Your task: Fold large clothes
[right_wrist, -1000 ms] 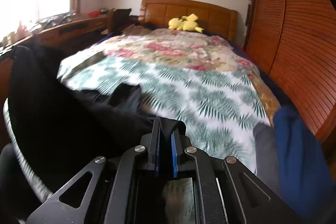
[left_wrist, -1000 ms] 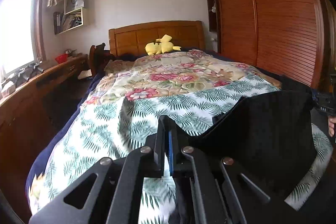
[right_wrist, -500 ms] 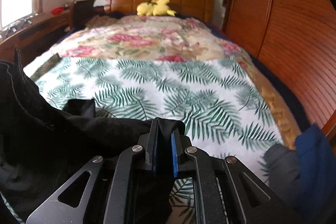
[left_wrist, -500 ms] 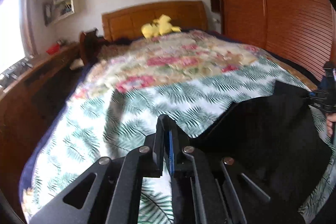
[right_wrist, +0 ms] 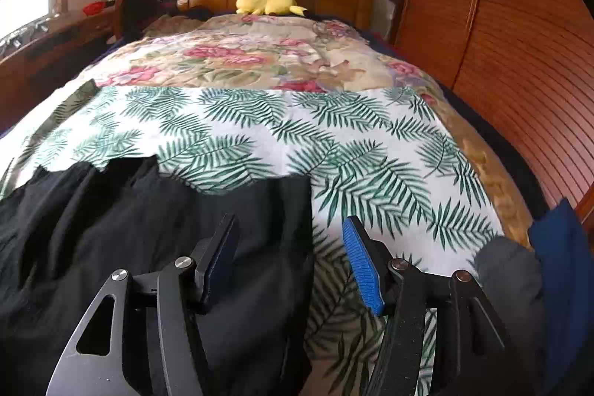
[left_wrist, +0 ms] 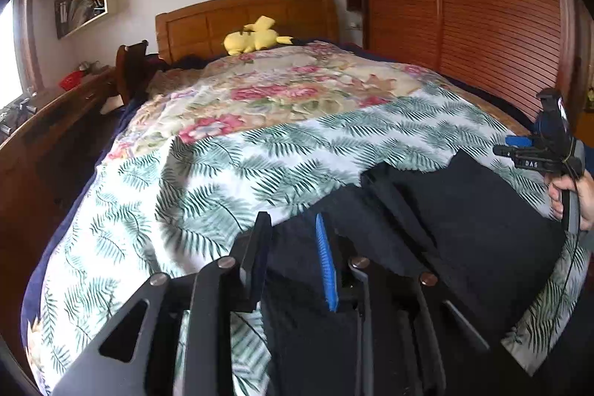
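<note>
The left tongs (left_wrist: pixel 293 247) are spread apart with nothing clamped between them, low over the near left edge of the black garment (left_wrist: pixel 464 210), pointing up the bed toward the headboard (left_wrist: pixel 245 17); dark cloth shows in the gap beneath, and I cannot tell whether the blue pad (left_wrist: pixel 326 266) touches it. In the left wrist view, the palm-leaf sheet (left_wrist: pixel 193 195) covers the near half of the bed on the left, and the floral quilt (left_wrist: pixel 282 88) lies beyond it. A yellow plush toy (left_wrist: pixel 256 38) rests against the headboard. The black garment lies flat across the foot of the bed, to the right of the left tongs, with folds running along it.

At the far right of that view, the person's right hand (left_wrist: pixel 575 192) grips the handle of the other tool, held roughly level above the garment's right edge.

The right tongs (right_wrist: pixel 289 247) are also wide apart and hold nothing. Their left finger hangs over the black garment (right_wrist: pixel 148 229), while the right finger with the blue pad (right_wrist: pixel 362 266) is over the palm-leaf sheet (right_wrist: pixel 297 128); the garment's right edge runs between them. To the right, a grey and blue sleeve (right_wrist: pixel 538 284) shows beside the louvred wardrobe doors (right_wrist: pixel 519 43).
</note>
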`<state>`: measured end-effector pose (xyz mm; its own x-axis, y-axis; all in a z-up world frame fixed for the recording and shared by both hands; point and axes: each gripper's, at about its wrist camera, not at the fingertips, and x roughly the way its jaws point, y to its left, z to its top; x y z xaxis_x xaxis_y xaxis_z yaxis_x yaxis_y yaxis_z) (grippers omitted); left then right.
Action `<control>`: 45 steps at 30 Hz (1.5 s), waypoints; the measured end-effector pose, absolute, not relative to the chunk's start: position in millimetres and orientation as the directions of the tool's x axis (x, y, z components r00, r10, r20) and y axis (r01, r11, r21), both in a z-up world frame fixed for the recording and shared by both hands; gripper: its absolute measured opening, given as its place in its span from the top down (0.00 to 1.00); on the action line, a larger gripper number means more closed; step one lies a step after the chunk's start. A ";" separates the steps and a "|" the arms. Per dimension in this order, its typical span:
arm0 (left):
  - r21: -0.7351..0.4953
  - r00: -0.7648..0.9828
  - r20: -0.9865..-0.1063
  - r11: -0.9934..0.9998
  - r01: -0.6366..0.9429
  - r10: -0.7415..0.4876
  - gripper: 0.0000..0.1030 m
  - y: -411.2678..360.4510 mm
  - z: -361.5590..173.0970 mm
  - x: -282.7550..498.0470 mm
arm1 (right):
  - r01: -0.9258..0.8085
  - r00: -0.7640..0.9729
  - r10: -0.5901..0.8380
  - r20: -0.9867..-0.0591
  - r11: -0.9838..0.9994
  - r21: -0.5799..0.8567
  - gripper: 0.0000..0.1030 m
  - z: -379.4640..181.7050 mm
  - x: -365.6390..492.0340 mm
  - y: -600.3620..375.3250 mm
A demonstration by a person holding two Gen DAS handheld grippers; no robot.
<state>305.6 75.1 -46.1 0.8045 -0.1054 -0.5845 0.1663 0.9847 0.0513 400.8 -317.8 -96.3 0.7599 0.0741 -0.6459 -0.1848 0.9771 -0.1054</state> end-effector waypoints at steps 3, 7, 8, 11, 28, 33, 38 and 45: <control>0.033 0.789 -0.601 0.982 0.188 -0.131 0.77 67.4 -58.4 286.4 | -0.224 0.760 0.110 -0.641 0.969 -0.099 0.42 -94.4 377.7 -315.6; -0.009 0.762 -0.624 0.977 0.212 -0.171 0.76 59.4 -76.3 262.1 | -0.307 0.741 0.188 -0.644 0.949 -0.077 0.42 -103.4 330.6 -309.6; -0.019 0.756 -0.629 0.976 0.219 -0.181 0.75 57.3 -80.6 256.2 | -0.323 0.735 0.202 -0.647 0.944 -0.072 0.43 -107.3 320.2 -308.6; -0.031 0.742 -0.643 0.975 0.220 -0.188 0.75 53.1 -94.0 238.4 | -0.350 0.726 0.223 -0.650 0.934 -0.070 0.43 -118.4 295.4 -306.4; -0.005 0.708 -0.696 0.987 0.162 -0.120 0.72 51.3 -143.0 208.6 | -0.399 0.750 0.331 -0.573 0.917 0.008 0.42 -142.7 233.5 -307.8; -0.014 0.703 -0.702 0.989 0.147 -0.114 0.71 51.5 -146.6 208.4 | -0.452 0.710 0.383 -0.591 0.891 0.034 0.42 -139.8 235.8 -287.1; -0.018 0.703 -0.702 0.990 0.137 -0.110 0.71 51.7 -147.0 209.1 | -0.534 0.662 0.443 -0.605 0.845 0.035 0.42 -143.0 237.5 -245.8; 0.044 0.760 -0.649 0.995 0.091 -0.041 0.70 56.8 -130.7 193.2 | -0.560 0.590 0.410 -0.696 0.828 0.013 0.42 -180.7 248.2 -220.0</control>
<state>193.2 56.8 -130.7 0.7598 -0.0414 -0.6489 0.0913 0.9949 0.0435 248.2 -220.0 -180.7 0.5899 0.4098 -0.6958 -0.5602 0.8283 0.0129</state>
